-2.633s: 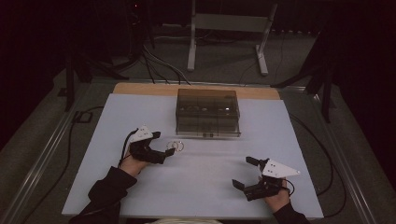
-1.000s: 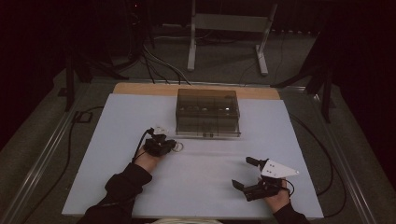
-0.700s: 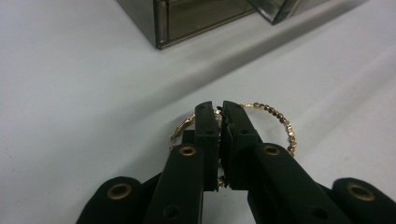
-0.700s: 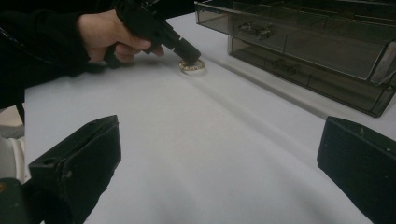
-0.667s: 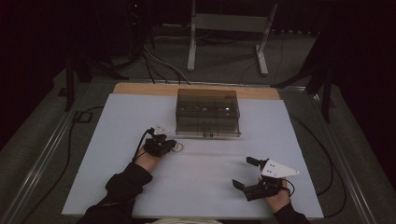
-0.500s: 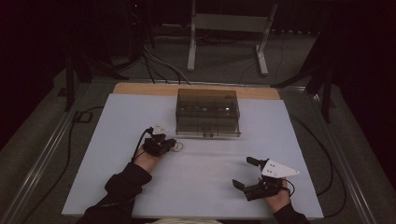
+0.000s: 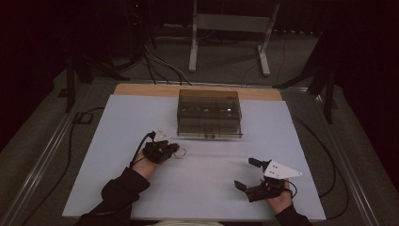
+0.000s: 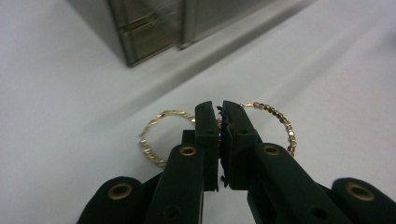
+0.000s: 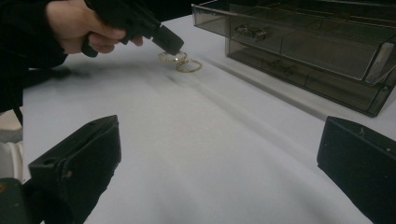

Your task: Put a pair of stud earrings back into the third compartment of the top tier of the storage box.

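Pinching a gold hoop earring (image 8: 275, 123), the left gripper (image 8: 219, 109) has its jaws pressed together on the wire, w/ the tips hiding the stretch of ring between them. From the left gripper view, one beaded arc curves out to the right of the jaws & a second arc (image 8: 156, 135) to the left; can't tell there if that's one ring or two. The right gripper view clears it up a bit: two small gold rings (image 9: 182, 61) lie side by side just under the left gripper's tip, overlapping or touching, exact contact too small to tell. Rings lie near flat on the white table (image 7: 207, 188), so no real long axis; the pair lines up roughly crosswise to the jaws, openings facing up. In the high view they're a faint glint just right of the left gripper (image 7: 173, 149), detail lost. Smoky clear drawer box (image 7: 209, 113) sits beyond the jaws, cut off at the top of the left gripper view; contents blurred. Right gripper (image 7: 249, 174) rests well apart, jaws spread wide, nothing between them.
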